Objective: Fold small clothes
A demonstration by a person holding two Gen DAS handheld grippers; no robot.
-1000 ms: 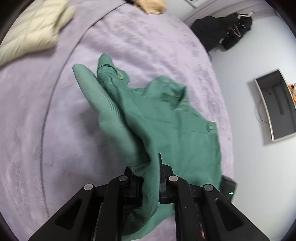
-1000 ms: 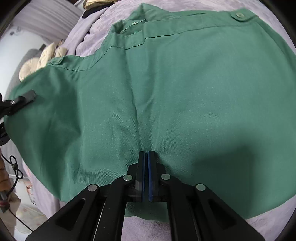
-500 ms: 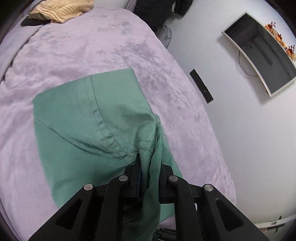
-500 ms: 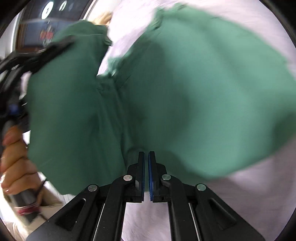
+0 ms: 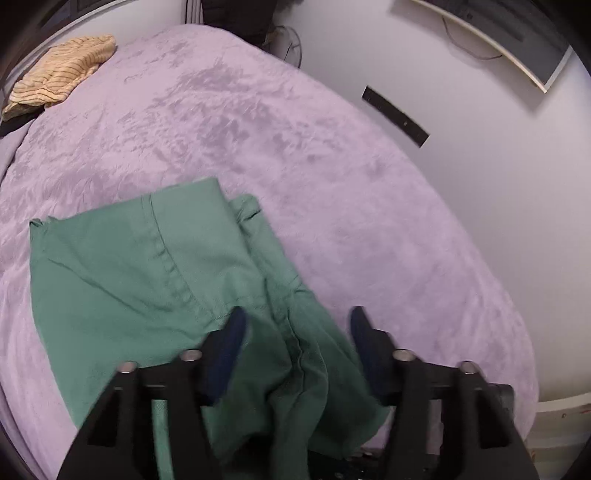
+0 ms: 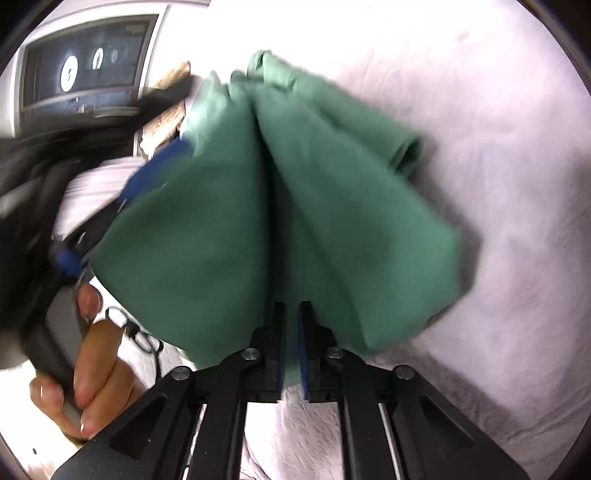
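A green garment [image 5: 147, 280] lies folded over on the lilac bedspread [image 5: 332, 177]. My left gripper [image 5: 297, 325] is open, its fingers standing apart on either side of a bunched fold of the green cloth. In the right wrist view the same green garment [image 6: 295, 206] hangs in folds from my right gripper [image 6: 290, 314], whose jaws are shut on its lower edge. The left gripper's blue-padded finger [image 6: 159, 170] shows blurred at the garment's left edge, with the person's hand [image 6: 92, 369] below it.
A yellow striped garment [image 5: 59, 74] lies at the far left corner of the bed. A white wall with a black strip [image 5: 395, 116] and a monitor [image 5: 517, 33] runs along the right. A dark screen [image 6: 85, 77] shows upper left in the right wrist view.
My left gripper has opened and let go of the green cloth, which now rests on the bed. The right gripper stays shut on the garment, which has swung over onto itself.
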